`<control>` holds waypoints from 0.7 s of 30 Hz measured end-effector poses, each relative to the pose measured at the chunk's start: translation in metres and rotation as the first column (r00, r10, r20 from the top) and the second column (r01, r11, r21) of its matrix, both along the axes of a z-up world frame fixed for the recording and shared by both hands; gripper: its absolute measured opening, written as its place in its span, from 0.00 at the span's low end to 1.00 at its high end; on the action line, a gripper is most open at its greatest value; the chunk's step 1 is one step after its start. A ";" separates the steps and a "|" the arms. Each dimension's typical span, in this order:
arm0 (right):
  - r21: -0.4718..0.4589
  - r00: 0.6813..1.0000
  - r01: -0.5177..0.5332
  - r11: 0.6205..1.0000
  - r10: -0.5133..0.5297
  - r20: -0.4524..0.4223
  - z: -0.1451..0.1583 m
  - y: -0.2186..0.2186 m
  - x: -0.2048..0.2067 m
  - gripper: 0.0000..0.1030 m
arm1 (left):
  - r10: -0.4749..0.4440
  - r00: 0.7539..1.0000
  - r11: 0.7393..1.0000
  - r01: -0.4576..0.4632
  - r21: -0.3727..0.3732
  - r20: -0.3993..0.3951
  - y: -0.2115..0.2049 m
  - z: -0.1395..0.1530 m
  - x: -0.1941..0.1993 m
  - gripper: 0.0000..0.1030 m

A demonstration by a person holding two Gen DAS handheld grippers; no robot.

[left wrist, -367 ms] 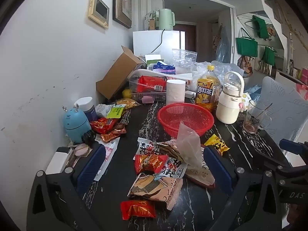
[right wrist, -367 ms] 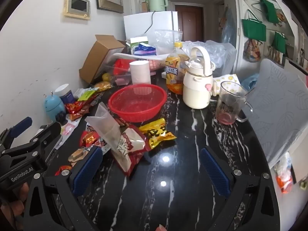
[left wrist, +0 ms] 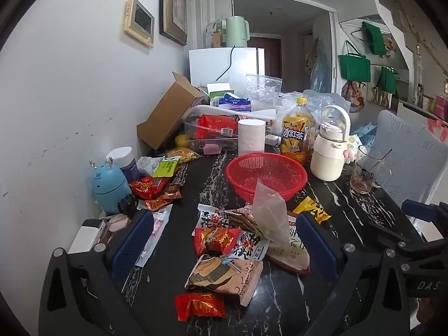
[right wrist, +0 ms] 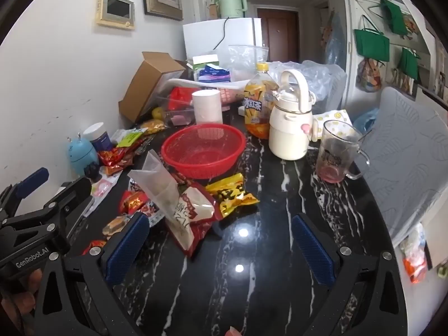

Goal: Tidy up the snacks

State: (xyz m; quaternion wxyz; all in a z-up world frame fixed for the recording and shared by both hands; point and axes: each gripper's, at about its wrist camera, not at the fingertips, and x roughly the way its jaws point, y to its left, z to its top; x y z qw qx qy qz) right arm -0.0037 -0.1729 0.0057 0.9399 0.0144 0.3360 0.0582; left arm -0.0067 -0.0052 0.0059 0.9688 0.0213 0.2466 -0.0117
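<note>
— Where did we stand?
— Both our left gripper (left wrist: 224, 247) and right gripper (right wrist: 219, 247) were spread wide, empty, above the near snack packets (left wrist: 224, 254).
— Next?
— Nothing was sorted; we needed to grasp one for the empty red basket (left wrist: 266, 175) beyond.

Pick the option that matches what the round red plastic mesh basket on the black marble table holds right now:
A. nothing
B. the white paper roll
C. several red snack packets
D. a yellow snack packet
A: the round red plastic mesh basket shows only its bare mesh floor, while the yellow snack packet lies on the black marble table in front of it.
</note>
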 end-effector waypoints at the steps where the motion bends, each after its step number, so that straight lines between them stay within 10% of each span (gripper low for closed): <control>1: -0.003 1.000 -0.001 1.000 0.001 0.002 0.000 0.000 0.000 1.00 | 0.001 1.000 1.000 -0.001 0.002 -0.001 0.000 0.000 0.000 1.00; 21: -0.017 1.000 -0.018 1.000 0.018 0.016 0.000 0.005 -0.003 1.00 | 0.000 1.000 1.000 0.001 0.012 -0.008 -0.002 -0.001 -0.002 1.00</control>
